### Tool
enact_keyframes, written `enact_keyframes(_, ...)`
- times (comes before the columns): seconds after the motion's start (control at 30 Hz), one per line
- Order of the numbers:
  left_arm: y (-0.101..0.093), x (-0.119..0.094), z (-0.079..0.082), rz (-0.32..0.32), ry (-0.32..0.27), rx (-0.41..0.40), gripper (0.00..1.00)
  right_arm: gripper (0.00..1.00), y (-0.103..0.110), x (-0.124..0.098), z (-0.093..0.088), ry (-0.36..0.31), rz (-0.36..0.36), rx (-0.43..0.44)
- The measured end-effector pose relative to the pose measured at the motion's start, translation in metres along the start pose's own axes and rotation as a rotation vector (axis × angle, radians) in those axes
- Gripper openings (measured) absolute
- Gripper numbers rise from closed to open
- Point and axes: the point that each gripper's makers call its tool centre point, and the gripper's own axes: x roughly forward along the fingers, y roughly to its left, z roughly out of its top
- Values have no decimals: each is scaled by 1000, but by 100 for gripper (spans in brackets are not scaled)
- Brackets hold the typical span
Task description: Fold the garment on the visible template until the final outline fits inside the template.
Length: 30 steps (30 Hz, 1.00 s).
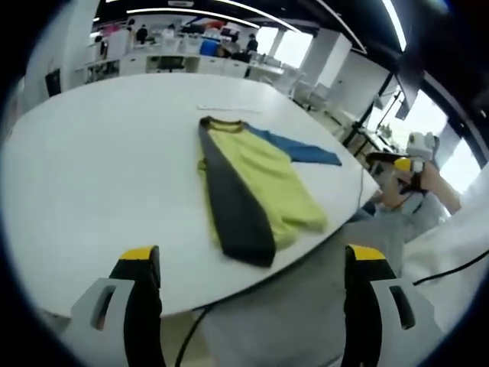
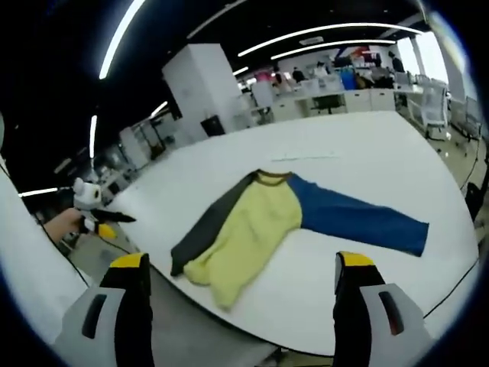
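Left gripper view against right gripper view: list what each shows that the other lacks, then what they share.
Left gripper view alone: the right gripper held in a hand off the table's edge, and the grey sleeve folded lengthwise over the yellow body.

Right gripper view alone: the blue sleeve stretched out at full length, and the left gripper in a hand beside the table.

Both: the garment on the white table, each view's own jaws wide apart and empty, and an office with desks behind.

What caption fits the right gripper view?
Open gripper faces a yellow, grey and blue shirt on a white table.
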Motion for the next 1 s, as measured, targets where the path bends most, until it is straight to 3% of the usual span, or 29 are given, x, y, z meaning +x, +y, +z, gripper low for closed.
enact_keyframes(0.27, -9, -8, -8, -19, -1, 9, 97, 100, 24, -24, -14, -19, -21, -3)
enact_keyframes(0.57, -8, -8, -12, -35, 7, 17, 97, 100, 26, -25, -14, -41, -47, 10)
enact_keyframes(1.0, -5, 10, -20, -75, 32, 25, 92, 100, 24, -31, -21, -29, -79, 29)
